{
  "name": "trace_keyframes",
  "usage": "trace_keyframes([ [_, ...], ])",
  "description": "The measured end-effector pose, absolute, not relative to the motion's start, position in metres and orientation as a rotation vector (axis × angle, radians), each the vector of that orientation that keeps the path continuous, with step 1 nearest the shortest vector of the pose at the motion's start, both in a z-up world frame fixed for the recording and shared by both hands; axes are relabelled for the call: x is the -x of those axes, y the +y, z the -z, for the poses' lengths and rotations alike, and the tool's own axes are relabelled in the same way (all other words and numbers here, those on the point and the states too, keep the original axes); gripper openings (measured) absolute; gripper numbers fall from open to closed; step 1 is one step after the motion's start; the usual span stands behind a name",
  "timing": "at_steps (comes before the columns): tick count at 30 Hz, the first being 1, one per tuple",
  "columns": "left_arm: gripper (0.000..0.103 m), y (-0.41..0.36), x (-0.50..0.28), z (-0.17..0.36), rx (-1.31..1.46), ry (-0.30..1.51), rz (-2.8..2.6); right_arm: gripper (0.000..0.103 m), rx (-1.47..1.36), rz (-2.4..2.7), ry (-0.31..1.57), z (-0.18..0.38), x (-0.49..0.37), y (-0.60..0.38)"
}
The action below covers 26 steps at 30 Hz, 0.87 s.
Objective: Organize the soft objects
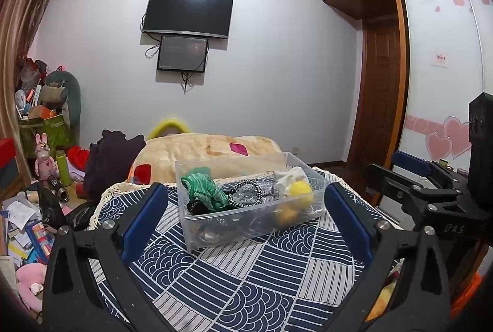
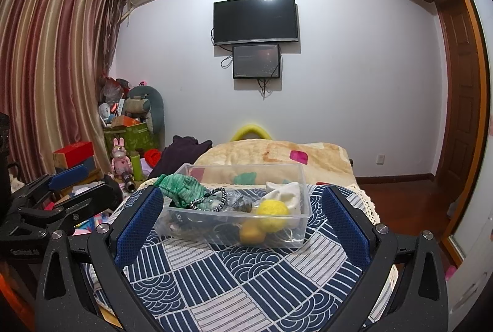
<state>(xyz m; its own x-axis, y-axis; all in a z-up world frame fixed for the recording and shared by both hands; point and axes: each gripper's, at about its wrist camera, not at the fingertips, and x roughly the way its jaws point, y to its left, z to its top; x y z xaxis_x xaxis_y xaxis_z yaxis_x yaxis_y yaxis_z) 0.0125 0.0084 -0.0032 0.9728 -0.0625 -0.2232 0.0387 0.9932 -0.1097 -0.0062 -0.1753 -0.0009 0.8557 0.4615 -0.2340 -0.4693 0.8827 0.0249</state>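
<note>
A clear plastic bin (image 1: 215, 231) (image 2: 303, 178) stands on a table under a blue and white patterned cloth (image 1: 246, 279) (image 2: 246, 276). In it lie a green knitted cloth (image 1: 203, 188) (image 2: 181, 188), a black and white braided band (image 1: 246, 193) (image 2: 209, 198), a yellow fuzzy ball (image 1: 300, 190) (image 2: 272, 211), a white soft item (image 1: 289, 176) (image 2: 286, 191) and an orange piece (image 2: 251, 233). My left gripper (image 1: 246, 196) is open and empty, short of the bin. My right gripper (image 2: 243, 199) is open and empty, also short of it.
A bed with a beige blanket (image 1: 209, 150) (image 2: 277, 154) lies behind the table. Toys, boxes and papers clutter the floor at left (image 1: 40, 178) (image 2: 123, 147). A wardrobe and door (image 1: 400, 85) stand at right. The other gripper shows at each view's edge (image 1: 431, 187) (image 2: 46, 199).
</note>
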Motion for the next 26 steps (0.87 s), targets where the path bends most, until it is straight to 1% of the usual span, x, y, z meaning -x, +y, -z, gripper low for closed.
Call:
trace_keyframes([
  [12, 0.103, 0.020, -0.014, 0.003, 0.169, 0.245, 0.072, 0.103, 0.026, -0.489, 0.238, 0.000, 0.006, -0.175],
  [26, 0.103, 0.015, -0.012, 0.003, 0.143, 0.243, 0.070, 0.103, 0.021, -0.487, 0.244, 0.001, 0.004, -0.177],
])
